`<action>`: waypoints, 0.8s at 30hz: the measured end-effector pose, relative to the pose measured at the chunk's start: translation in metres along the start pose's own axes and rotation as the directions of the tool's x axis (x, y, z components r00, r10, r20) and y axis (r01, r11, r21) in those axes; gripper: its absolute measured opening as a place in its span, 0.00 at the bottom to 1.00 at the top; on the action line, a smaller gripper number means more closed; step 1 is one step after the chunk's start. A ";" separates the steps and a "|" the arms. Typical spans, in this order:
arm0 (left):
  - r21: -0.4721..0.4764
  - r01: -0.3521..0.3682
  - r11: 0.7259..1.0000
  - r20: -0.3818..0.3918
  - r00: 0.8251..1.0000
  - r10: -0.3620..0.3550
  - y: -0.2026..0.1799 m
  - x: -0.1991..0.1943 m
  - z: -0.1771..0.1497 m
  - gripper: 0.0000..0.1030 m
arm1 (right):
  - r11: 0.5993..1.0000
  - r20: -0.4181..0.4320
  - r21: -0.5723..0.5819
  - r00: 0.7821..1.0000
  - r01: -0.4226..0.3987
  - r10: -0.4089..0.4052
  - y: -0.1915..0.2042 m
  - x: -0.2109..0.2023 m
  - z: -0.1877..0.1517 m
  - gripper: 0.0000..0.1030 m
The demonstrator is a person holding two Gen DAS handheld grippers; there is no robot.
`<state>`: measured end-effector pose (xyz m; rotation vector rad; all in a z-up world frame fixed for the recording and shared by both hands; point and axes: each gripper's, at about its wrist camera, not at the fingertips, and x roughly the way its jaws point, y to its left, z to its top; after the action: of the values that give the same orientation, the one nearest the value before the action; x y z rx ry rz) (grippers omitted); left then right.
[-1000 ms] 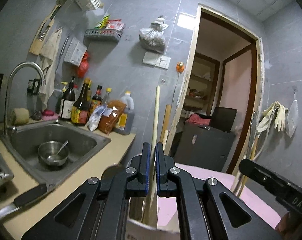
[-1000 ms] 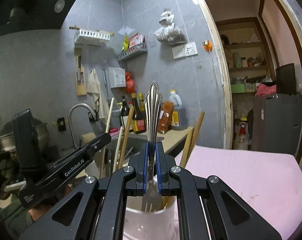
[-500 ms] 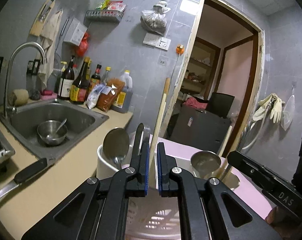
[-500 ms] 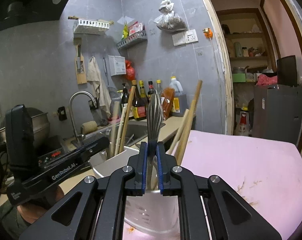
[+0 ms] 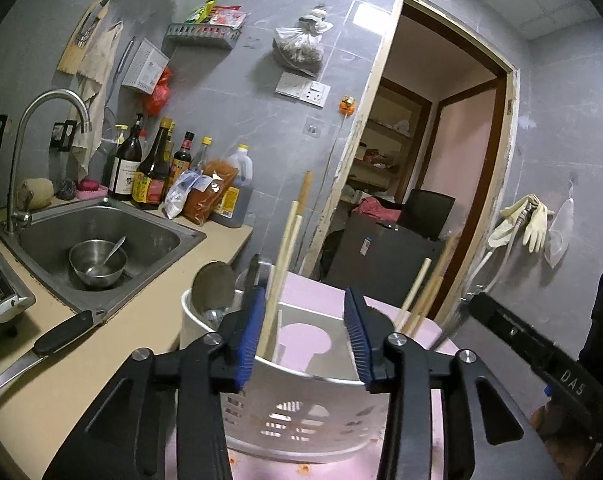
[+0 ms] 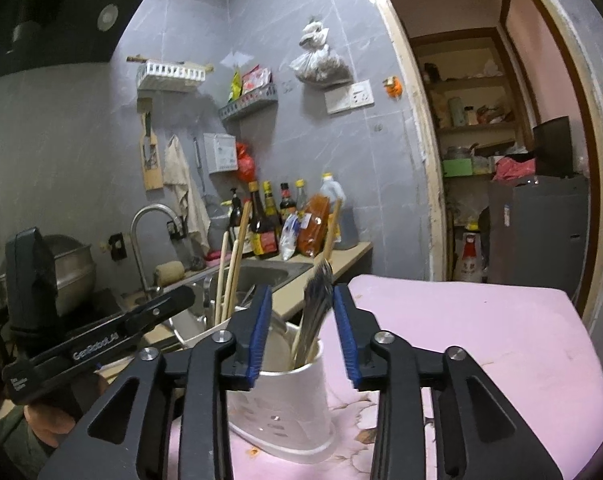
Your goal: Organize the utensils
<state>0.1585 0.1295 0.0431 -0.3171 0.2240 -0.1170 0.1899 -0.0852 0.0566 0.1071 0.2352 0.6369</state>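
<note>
A white slotted utensil holder (image 5: 301, 412) stands on a pink mat (image 6: 481, 328); it also shows in the right wrist view (image 6: 285, 408). My left gripper (image 5: 305, 332) is open just above its rim, and a wooden chopstick (image 5: 285, 248) stands free in the holder by the left finger. A metal spoon (image 5: 215, 286) and more chopsticks (image 5: 419, 300) stand in other compartments. My right gripper (image 6: 301, 320) is open above the holder, and the ornate metal fork (image 6: 315, 300) leans free inside it with its handle up.
A steel sink (image 5: 101, 236) with a bowl and spoon lies to the left, with a tap (image 5: 33, 136) and several bottles (image 5: 153, 172) behind it. A knife (image 5: 41, 344) lies on the beige counter. A doorway (image 5: 421, 180) opens behind.
Both grippers lowered their utensils into the holder and opened. The chopstick and the fork now stand free in it.
</note>
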 end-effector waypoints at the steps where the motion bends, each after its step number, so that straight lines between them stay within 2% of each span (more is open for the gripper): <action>1: 0.004 0.005 1.000 -0.001 1.000 -0.005 -0.003 -0.002 0.000 0.37 | 1.000 0.008 0.004 1.000 0.010 -0.010 -0.002 -0.005 0.001 0.37; 3: 0.013 0.012 1.000 0.001 1.000 -0.012 -0.009 -0.004 0.000 0.44 | 1.000 0.021 0.009 1.000 0.023 -0.023 -0.005 -0.013 0.003 0.43; 7: 0.032 0.028 0.999 -0.001 1.000 -0.028 -0.023 -0.010 -0.002 0.52 | 0.998 0.050 0.006 0.997 0.060 -0.060 -0.012 -0.035 0.005 0.52; 10: 0.052 0.031 0.998 0.004 1.000 -0.031 -0.033 -0.016 -0.003 0.59 | 0.996 0.063 0.008 0.993 0.094 -0.095 -0.018 -0.052 0.004 0.65; 12: 0.057 0.033 0.998 0.002 0.999 -0.033 -0.039 -0.019 -0.004 0.70 | 0.991 0.069 0.010 0.989 0.131 -0.132 -0.022 -0.064 0.003 0.72; 16: 0.064 0.045 0.997 -0.003 0.999 -0.044 -0.050 -0.029 -0.009 0.71 | 0.985 0.069 0.000 0.983 0.171 -0.170 -0.025 -0.085 0.002 0.77; 17: 0.070 0.041 0.997 -0.005 0.999 -0.040 -0.053 -0.031 -0.010 0.73 | 0.985 0.070 -0.001 0.982 0.175 -0.174 -0.027 -0.092 0.001 0.80; 18: 0.080 0.033 0.996 -0.007 0.999 -0.033 -0.057 -0.033 -0.011 0.81 | 0.984 0.072 0.000 0.981 0.179 -0.178 -0.028 -0.099 0.000 0.83; 20: 0.098 0.020 0.995 0.000 1.000 -0.020 -0.063 -0.039 -0.014 0.90 | 0.983 0.069 0.013 0.980 0.185 -0.186 -0.031 -0.110 -0.003 0.86; 24: 0.112 0.018 0.994 0.007 1.000 -0.019 -0.073 -0.050 -0.022 0.93 | 0.980 0.061 0.043 0.979 0.193 -0.195 -0.035 -0.130 -0.011 0.96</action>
<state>0.0990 0.0618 0.0562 -0.2079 0.2061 -0.1465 0.1064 -0.1913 0.0640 0.1384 0.1924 0.4343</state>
